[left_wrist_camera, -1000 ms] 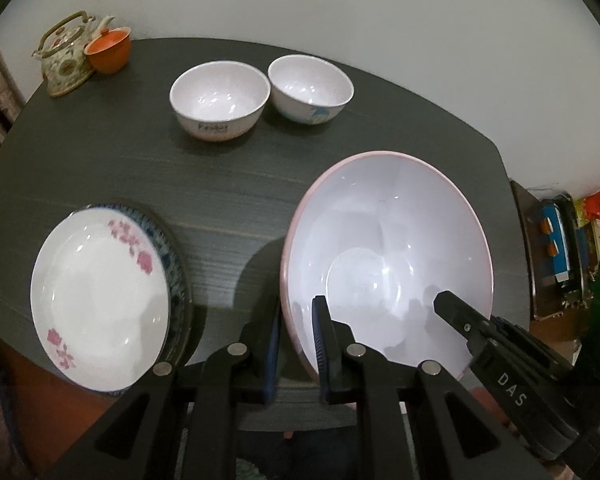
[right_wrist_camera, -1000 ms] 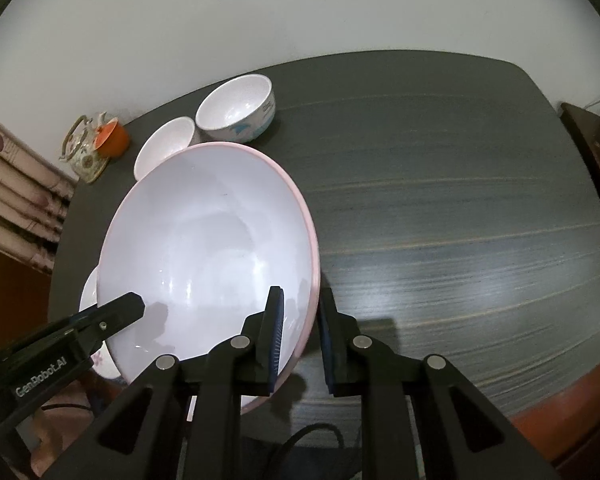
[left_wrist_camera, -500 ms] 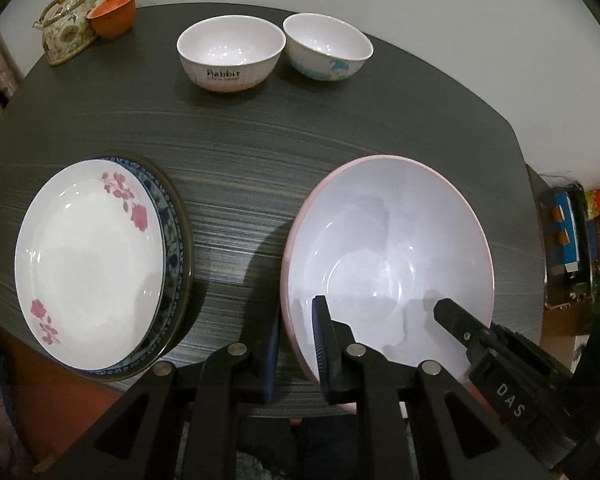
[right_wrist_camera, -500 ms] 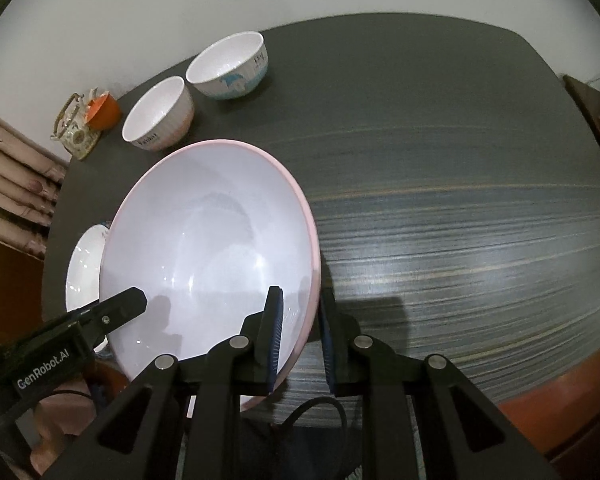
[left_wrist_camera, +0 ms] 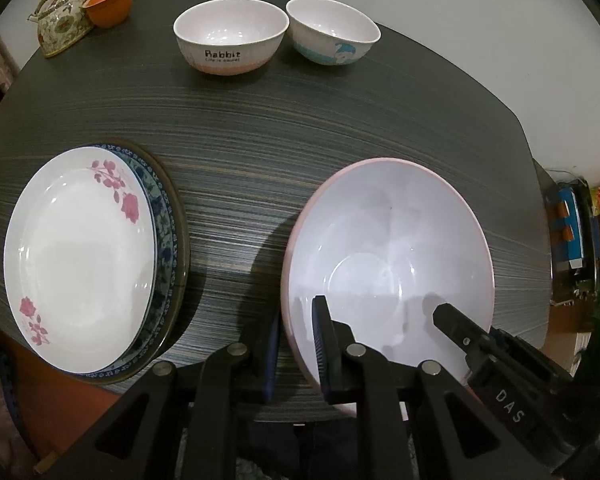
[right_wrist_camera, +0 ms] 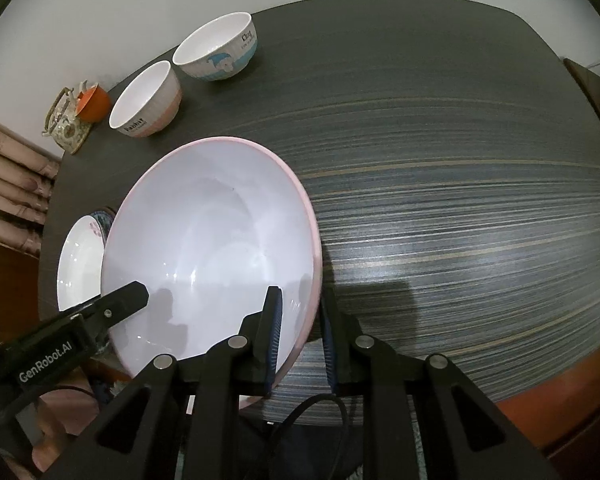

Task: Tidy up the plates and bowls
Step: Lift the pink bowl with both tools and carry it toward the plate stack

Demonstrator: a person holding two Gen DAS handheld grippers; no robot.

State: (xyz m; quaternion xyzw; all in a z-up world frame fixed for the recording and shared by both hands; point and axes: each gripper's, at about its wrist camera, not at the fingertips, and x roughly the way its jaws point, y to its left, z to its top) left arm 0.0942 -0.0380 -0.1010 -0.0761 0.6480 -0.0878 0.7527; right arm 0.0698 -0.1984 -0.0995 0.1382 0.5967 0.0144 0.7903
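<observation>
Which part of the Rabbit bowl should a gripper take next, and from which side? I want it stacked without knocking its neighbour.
Probably the near rim of the Rabbit bowl, one finger inside, one outside, from above on the printed side. It stands upright and open, and the blue-print bowl sits very close on its right; whether they touch is unclear.

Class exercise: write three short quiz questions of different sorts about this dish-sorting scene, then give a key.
1. True or false: both grippers clamp the rim of the big pink bowl.
2. How many small bowls stand at the table's far edge?
3. The floral plate lies: A) on a blue-patterned plate; B) inside the big bowl; C) under the teapot.

Key: 1 true: left gripper, right gripper. 2 two: Rabbit bowl, blue-print bowl. 3 A.
</observation>
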